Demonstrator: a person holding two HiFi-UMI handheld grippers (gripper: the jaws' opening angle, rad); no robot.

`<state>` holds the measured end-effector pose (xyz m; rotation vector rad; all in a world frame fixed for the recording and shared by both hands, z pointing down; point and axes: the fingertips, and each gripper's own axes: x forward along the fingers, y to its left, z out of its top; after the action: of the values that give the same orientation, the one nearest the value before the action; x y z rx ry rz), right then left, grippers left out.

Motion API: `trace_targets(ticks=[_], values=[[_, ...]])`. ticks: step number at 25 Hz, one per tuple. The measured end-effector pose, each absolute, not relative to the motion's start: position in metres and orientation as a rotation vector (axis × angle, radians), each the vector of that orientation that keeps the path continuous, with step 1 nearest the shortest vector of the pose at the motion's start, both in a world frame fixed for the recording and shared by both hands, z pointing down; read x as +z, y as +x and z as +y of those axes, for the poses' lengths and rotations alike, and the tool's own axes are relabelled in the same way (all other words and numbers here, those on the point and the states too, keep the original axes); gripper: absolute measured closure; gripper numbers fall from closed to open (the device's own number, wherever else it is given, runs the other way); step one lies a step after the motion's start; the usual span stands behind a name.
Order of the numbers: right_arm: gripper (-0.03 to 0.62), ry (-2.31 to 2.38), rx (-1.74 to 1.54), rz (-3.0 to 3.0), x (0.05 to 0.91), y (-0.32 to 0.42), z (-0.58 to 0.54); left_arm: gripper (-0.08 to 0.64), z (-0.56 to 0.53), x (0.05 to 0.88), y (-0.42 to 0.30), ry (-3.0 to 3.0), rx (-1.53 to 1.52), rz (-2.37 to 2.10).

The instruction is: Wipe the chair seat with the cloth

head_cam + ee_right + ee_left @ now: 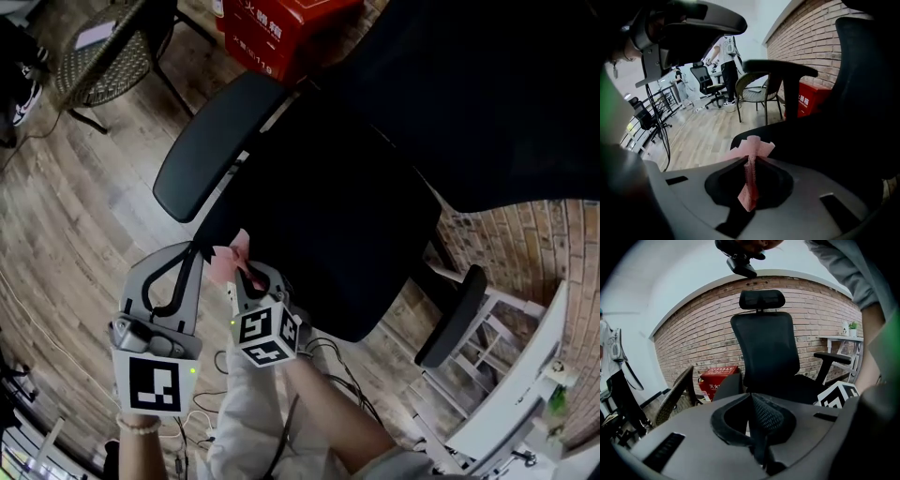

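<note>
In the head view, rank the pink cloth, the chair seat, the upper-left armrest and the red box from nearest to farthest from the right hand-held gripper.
From the right hand-held gripper:
1. pink cloth: pinched in its jaws.
2. chair seat: just ahead, to the right.
3. armrest: farther up, on the seat's left.
4. red box: at the top edge, beyond the chair.

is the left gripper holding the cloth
No, the left gripper has its jaws shut on nothing, while the pink cloth is pinched in the right gripper.
</note>
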<state>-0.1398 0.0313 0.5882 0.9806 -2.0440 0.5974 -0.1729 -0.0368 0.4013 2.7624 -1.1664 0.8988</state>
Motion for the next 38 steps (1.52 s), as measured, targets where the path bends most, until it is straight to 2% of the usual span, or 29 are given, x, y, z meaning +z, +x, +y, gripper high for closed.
trace_targets(ticks=[8, 16, 26, 38], values=[[0.537, 1.143, 0.538, -2.047, 0.480, -0.036, 0.016, 0.541, -0.027, 0.313, -0.122, 2.792, 0.763, -1.242], [0.537, 1.371, 0.493, -2.145, 0.341, 0.032, -0.011, 0.541, -0.020, 0.204, -0.063, 2.884, 0.721, -1.246], [0.537, 1.554, 0.279, -2.280, 0.187, 0.075, -0.023, 0.541, -0.020, 0.090, -0.058, 2.968, 0.656, -1.391], [0.537, 1.567, 0.114, -2.383, 0.082, 0.090, 0.015, 0.541, 0.004, 0.012, -0.067, 2.989, 0.576, -1.504]])
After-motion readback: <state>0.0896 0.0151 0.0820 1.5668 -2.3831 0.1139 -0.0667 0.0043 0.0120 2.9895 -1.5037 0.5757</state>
